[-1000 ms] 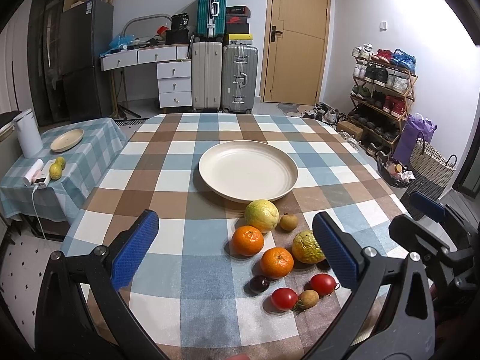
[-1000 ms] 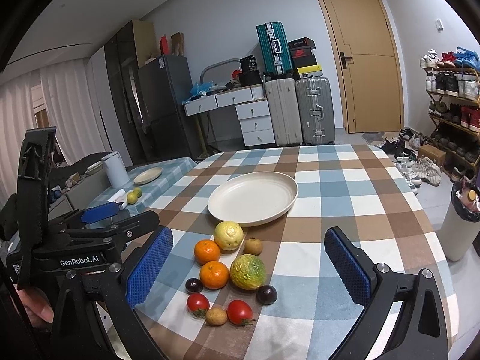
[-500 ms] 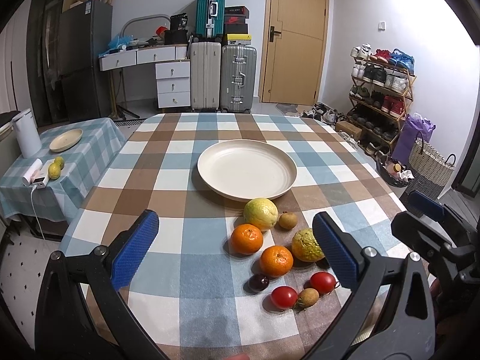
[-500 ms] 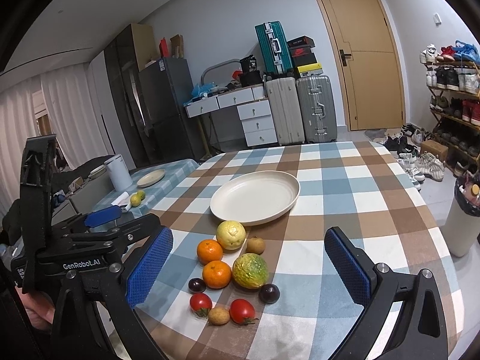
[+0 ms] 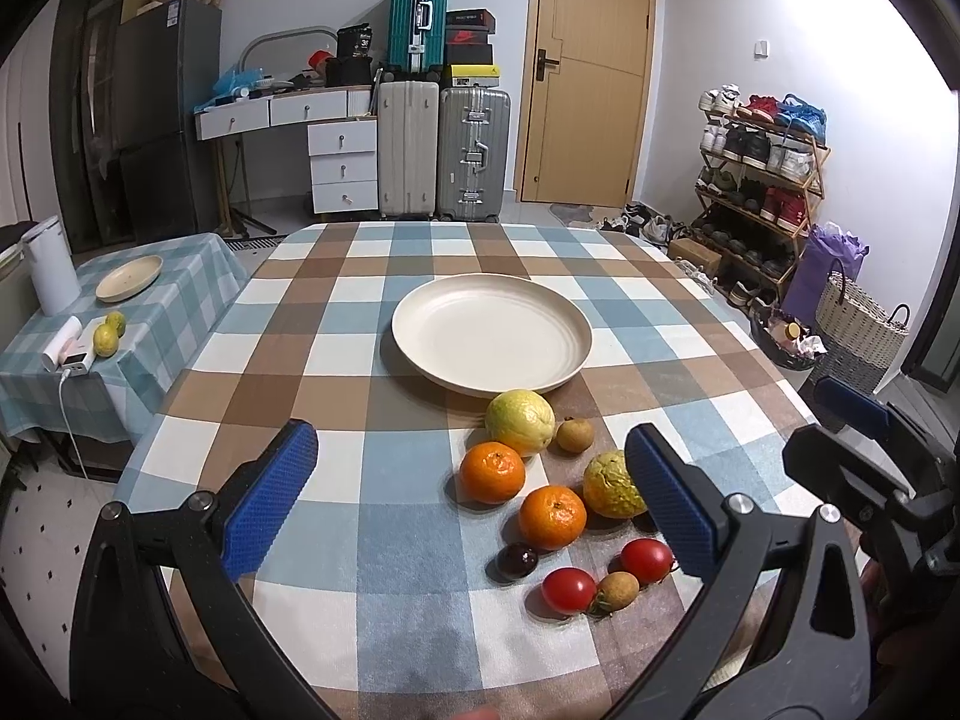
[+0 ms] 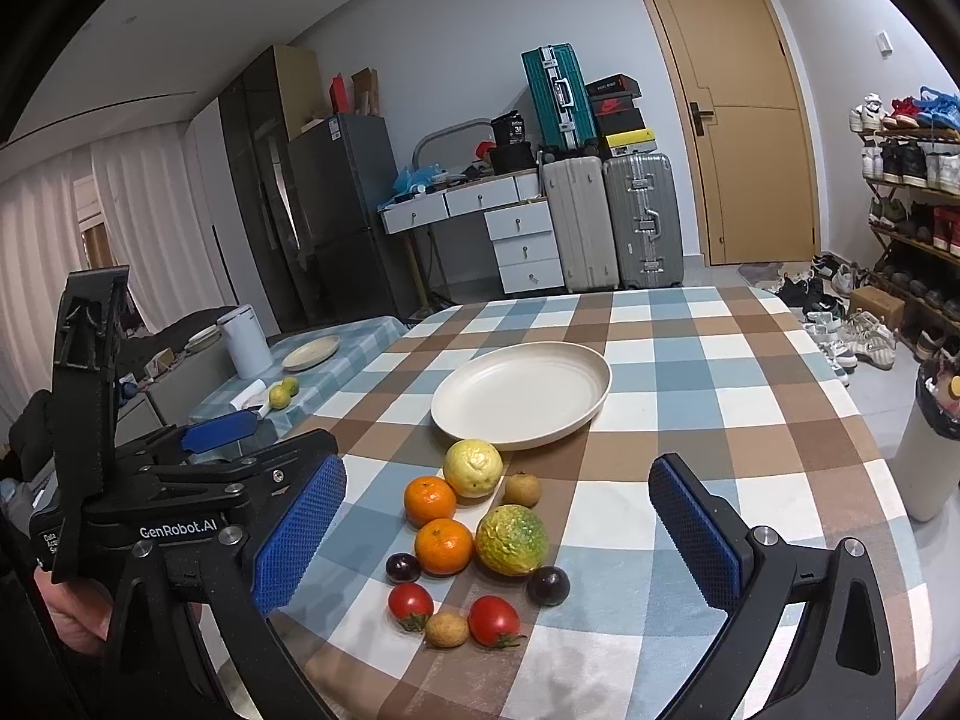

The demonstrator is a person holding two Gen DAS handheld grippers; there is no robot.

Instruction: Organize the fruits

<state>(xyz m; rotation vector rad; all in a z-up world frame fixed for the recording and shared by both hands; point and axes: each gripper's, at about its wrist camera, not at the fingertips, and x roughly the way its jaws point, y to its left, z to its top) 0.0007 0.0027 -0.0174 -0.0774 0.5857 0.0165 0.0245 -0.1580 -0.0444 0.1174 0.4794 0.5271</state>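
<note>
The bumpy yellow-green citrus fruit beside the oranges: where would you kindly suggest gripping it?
Probably across the widest middle of the bumpy yellow-green citrus fruit, coming from above with the open right gripper. It is roundish, and an orange and a dark plum crowd its sides.

We've drifted the right gripper (image 6: 498, 528) forward and slightly left toward the fruit cluster: in the right wrist view the plate (image 6: 591, 369) and the green-yellow citrus (image 6: 511, 539) sit a bit further right and closer than 1.0 s ago. From the left wrist view, the right gripper's body (image 5: 864, 468) has edged down and right. The left gripper (image 5: 468, 498) barely shifted; the table (image 5: 336, 324) framing nudged slightly. No fruit has moved, and both sets of jaws are as wide as before.
</note>
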